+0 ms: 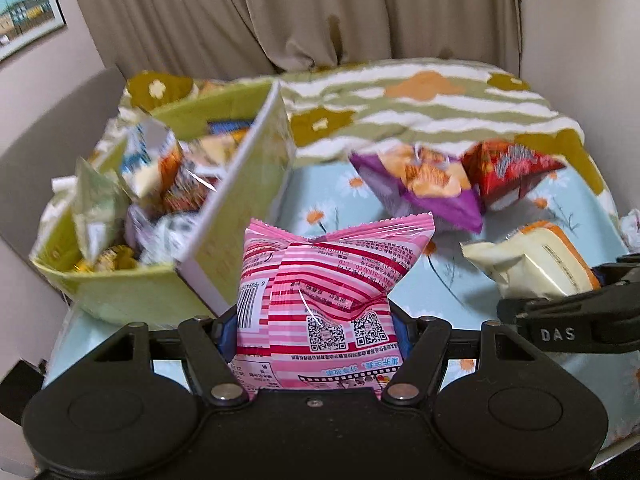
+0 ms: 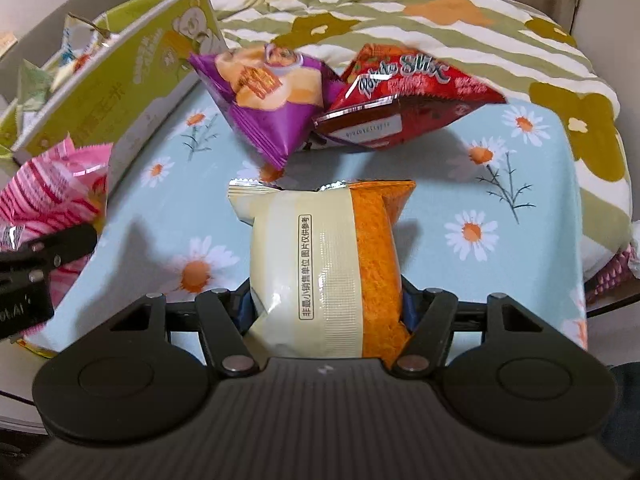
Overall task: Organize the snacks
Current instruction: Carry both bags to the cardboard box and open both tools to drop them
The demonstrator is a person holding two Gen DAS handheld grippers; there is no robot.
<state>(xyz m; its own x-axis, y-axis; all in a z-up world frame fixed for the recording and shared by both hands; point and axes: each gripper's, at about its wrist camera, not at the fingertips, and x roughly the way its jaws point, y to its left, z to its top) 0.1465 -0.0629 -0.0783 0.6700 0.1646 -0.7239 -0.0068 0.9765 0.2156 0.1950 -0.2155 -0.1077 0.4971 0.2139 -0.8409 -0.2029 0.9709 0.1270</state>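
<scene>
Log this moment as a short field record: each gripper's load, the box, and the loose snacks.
left gripper: shut on pink striped packet
right gripper: shut on cream and orange packet
green box: open, already holding several snacks, left of the loose ones
loose snacks: purple packet and red packet, touching, on daisy cloth

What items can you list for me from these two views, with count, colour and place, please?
Pink packet: one, pink striped, in the left gripper.
Cream packet: one, cream and orange, in the right gripper.
Purple packet: one, purple, on the cloth.
Red packet: one, red, right of the purple packet.
Box: one, green, left, holding several snacks.
Cloth: one, light blue with daisies.
Blanket: one, green-striped, behind.
Left gripper: shut.
Right gripper: shut.
</scene>
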